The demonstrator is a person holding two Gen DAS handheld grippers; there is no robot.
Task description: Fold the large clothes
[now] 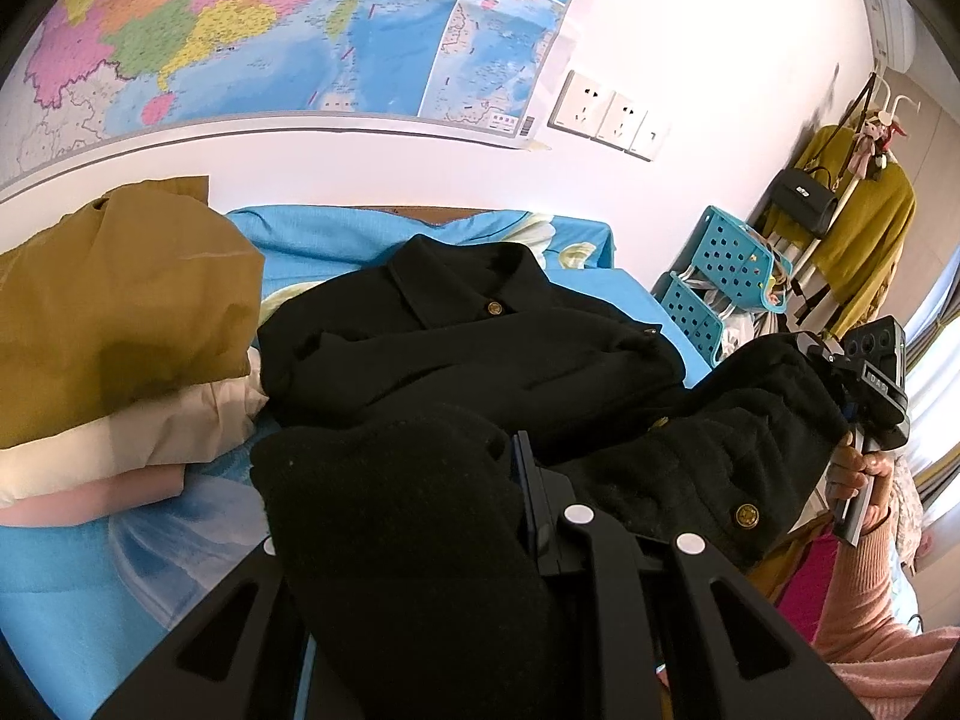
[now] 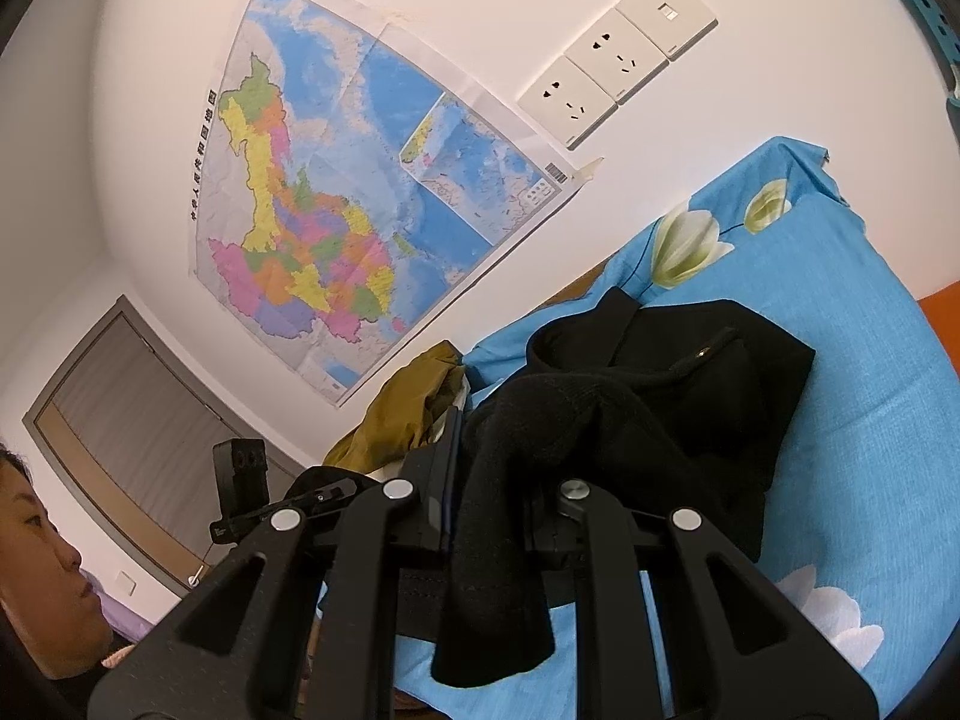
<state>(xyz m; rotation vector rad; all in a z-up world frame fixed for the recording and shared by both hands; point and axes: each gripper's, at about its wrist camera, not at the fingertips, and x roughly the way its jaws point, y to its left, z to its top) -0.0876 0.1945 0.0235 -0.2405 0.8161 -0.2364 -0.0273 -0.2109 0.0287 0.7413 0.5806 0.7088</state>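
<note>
A black coat [image 1: 480, 342] with gold buttons lies on the blue flowered bed sheet [image 1: 60, 570], collar toward the wall. My left gripper [image 1: 480, 480] is shut on a thick fold of the coat's hem; the cloth hides its left finger. My right gripper [image 2: 480, 468] is shut on another part of the coat [image 2: 690, 390], which drapes over its fingers. The right gripper also shows in the left wrist view [image 1: 840, 384], holding the coat's edge lifted at the right.
A stack of folded clothes, mustard on top [image 1: 108, 312], sits on the bed at the left. Blue perforated baskets [image 1: 720, 276] and a coat rack with a yellow garment [image 1: 864, 228] stand right of the bed. A map [image 2: 360, 192] hangs on the wall.
</note>
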